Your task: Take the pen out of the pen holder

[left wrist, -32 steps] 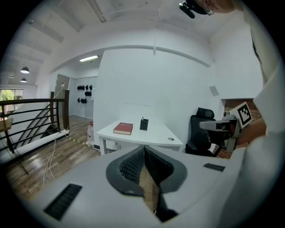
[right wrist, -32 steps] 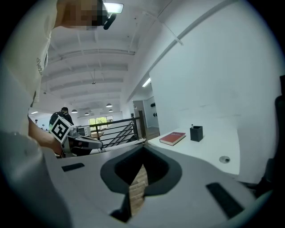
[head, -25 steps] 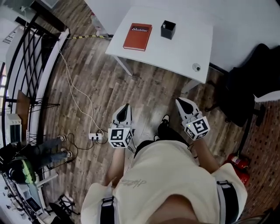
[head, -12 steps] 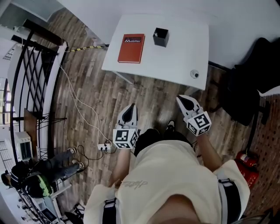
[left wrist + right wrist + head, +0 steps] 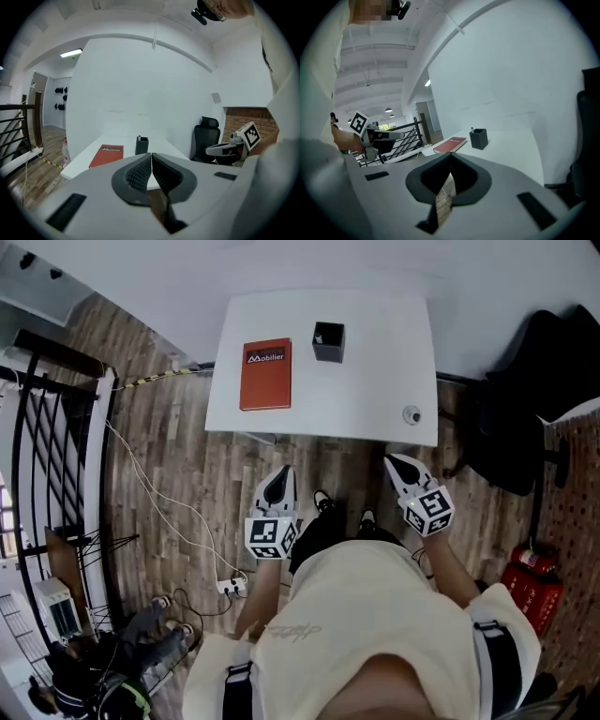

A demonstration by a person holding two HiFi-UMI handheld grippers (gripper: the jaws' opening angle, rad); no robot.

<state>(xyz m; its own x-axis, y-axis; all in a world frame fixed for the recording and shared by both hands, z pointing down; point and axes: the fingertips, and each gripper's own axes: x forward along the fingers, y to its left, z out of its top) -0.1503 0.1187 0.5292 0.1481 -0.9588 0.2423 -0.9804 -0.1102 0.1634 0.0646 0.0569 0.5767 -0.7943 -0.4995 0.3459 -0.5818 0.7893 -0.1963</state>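
the person stands in front of a white table (image 5: 375, 399) on a wooden floor (image 5: 187, 456), with both grippers held over the floor, short of the near edge of the table. the left gripper (image 5: 280, 471) points toward the table; its fingers (image 5: 138, 174) are closed, tip against tip, with nothing between them. the right gripper (image 5: 392, 461) also points toward the table, and its fingers (image 5: 465, 177) meet at the tips and are empty too.

the black pen holder (image 5: 328, 341) stands upright on the far part of the table, well apart from both grippers. the pen (image 5: 471, 129) is inside it; only a small dark tip shows above the rim in the right gripper view. a red book (image 5: 265, 375) lies flat just beside the pen holder, on its left in the head view, not touching it. a small round thing (image 5: 412, 414) sits near the front right corner of the table. a black chair (image 5: 525, 409) stands to the right of the table, and a white cable (image 5: 159, 493) runs over the floor on the left.
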